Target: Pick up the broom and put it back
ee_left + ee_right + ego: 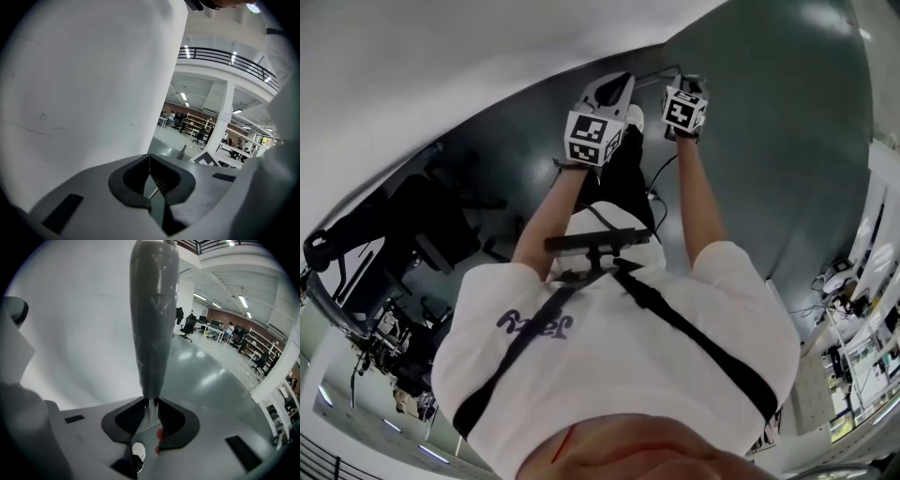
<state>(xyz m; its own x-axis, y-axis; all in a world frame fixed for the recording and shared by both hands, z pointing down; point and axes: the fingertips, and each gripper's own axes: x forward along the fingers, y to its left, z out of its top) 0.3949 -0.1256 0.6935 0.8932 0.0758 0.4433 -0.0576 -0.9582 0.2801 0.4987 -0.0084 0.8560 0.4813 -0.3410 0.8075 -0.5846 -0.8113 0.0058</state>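
Right gripper [151, 401]: jaws closed on the broom [153, 319], with the pads clamping its thin metal shaft just where the grey sleeve ends.
Broom: the grey sleeve rises from the jaws toward 12 o'clock in the right gripper view, widening as it goes. Its top end is cut off by the frame edge.
Below the right jaws: a white shoe [138, 452] shows through the gap at 6 o'clock. Two small red spots sit on the edge of the pad beside it.
Left gripper [149, 157]: jaws together, tips touching. A thin pale rod shows in the slit under the tips, and I cannot tell whether it is pinched.
Marker cubes: in the head view the left cube [592, 139] and the right cube [684, 108] sit near 12 o'clock, close together but apart. Each is at the end of an outstretched forearm.
Person: a white shirt [609, 347] crossed by black straps [694, 337] fills the head view from centre to 6 o'clock.
Wall [84, 84]: white and plain, it takes up the left gripper view from 7 to 12 o'clock. It also stands at 9 o'clock of the broom in the right gripper view.
Floor [211, 376]: dark grey and glossy, spreading toward 3 o'clock of the broom.
Background: an office chair [188, 326] stands at 1 o'clock of the right jaws. In the left gripper view a white column [225, 117] stands at 3 o'clock and a balcony railing [225, 58] at 1 o'clock.
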